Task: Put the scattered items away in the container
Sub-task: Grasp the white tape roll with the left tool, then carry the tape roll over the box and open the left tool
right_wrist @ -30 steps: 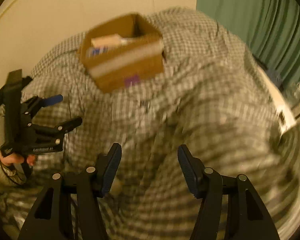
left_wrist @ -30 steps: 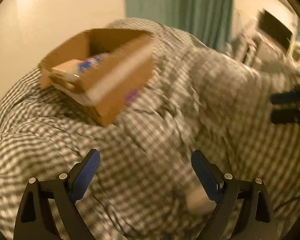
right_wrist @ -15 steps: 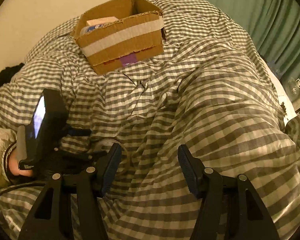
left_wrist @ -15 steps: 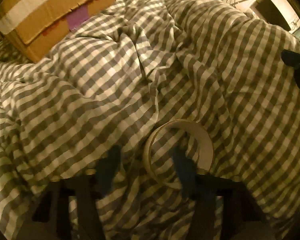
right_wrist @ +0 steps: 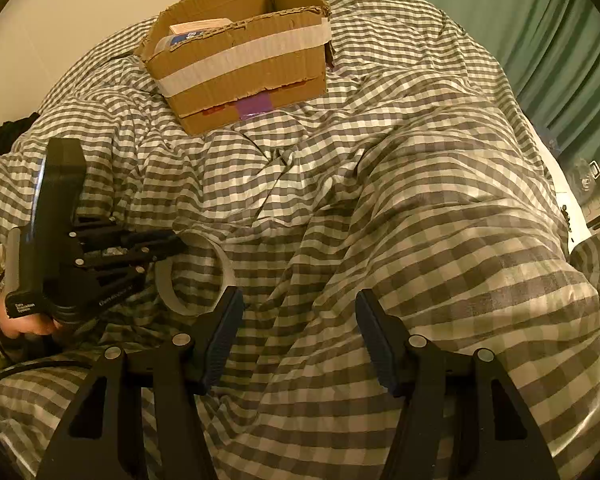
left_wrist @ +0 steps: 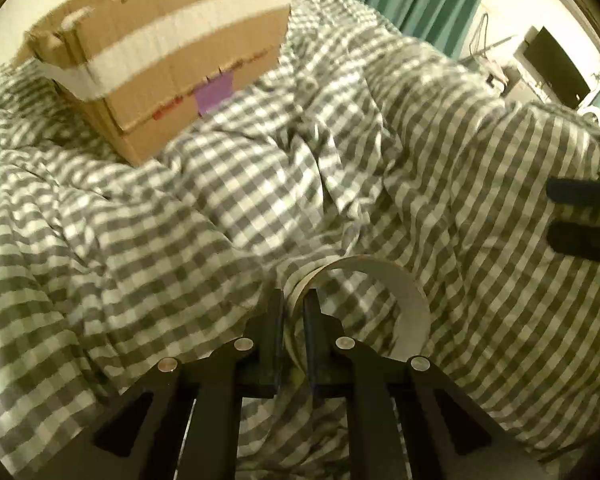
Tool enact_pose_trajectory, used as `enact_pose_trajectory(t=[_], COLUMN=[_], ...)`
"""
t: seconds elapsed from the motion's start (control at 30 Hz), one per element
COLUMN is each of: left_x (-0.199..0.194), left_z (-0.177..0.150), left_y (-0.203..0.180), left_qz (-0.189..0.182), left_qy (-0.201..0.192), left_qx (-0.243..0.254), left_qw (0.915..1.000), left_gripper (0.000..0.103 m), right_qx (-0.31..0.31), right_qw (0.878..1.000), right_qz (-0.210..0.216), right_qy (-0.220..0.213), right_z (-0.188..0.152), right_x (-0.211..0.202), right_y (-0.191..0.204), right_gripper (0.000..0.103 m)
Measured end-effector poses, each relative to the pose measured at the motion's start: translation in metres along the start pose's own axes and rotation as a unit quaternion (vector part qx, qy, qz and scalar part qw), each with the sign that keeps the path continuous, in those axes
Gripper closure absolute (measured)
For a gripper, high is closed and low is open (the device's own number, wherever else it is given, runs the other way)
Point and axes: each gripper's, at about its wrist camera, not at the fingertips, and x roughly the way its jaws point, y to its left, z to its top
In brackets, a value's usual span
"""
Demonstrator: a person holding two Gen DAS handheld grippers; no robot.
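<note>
tape roll: one, white ring on the checked duvet, well in front of the box, leaning on its edge, hole facing up and toward right side of left wrist view
left gripper: jaws closed tight on near wall of the ring, one finger inside, one outside
right gripper: jaws about half open, nothing between, over bare duvet
cardboard box: one, open top, white tape band, purple patch; items inside, count unclear
writing: small white print on left gripper body, unreadable
</note>
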Motion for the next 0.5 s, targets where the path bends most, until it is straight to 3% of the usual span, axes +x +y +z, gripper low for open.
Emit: enact_pose_trajectory(t=[0.5], left_x=[-0.054], left_z=[0.03], left_y=[0.046], left_qz=[0.011], left_qy=[-0.092], left_qx=[-0.079], left_qw=[0.9926], left_gripper=[0.093], right_qx=[0.017], right_qw=[1.0], right_qz=[0.008], right_qy=[-0.011], right_z=[0.001], right_x=[-0.005], right_y=[-0.003], right_gripper=[0.045])
